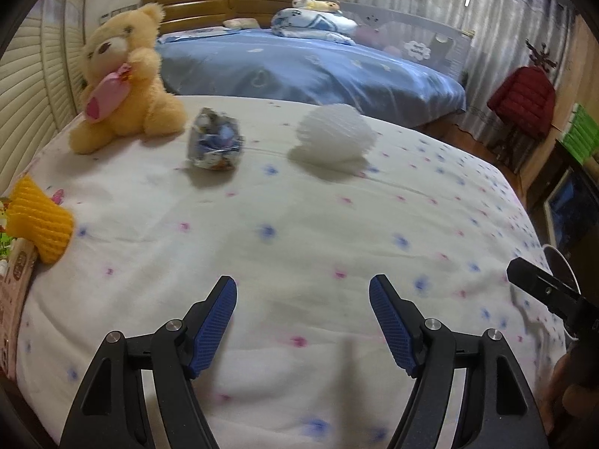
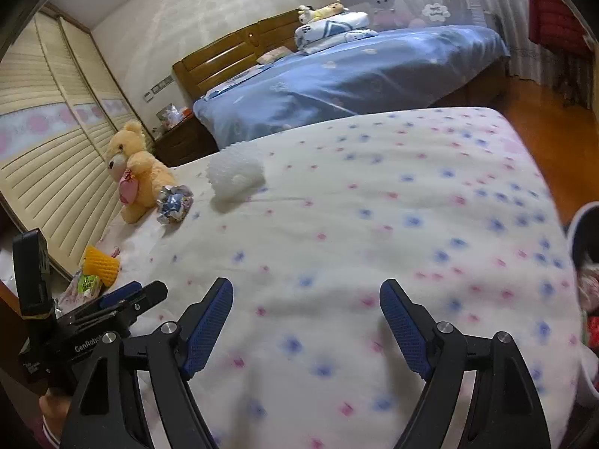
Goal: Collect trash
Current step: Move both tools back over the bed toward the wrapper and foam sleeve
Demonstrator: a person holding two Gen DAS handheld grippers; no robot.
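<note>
Bedspread [image 1: 299, 247] lies bare between the empty, spread left gripper [image 1: 303, 321] and the white foam net [image 1: 333, 142]; right gripper [image 2: 306, 325] spread, empty; only its view shows wooden floor [image 2: 554, 127].

The near half of the flower-print bed cover [image 1: 299, 247] lies bare, open to a hand. Farther back stand a white foam net [image 1: 335, 138], a crumpled wrapper [image 1: 215, 140] and a teddy bear [image 1: 123, 75], with gaps between them; a yellow foam net [image 1: 39, 220] blocks the left edge.
</note>
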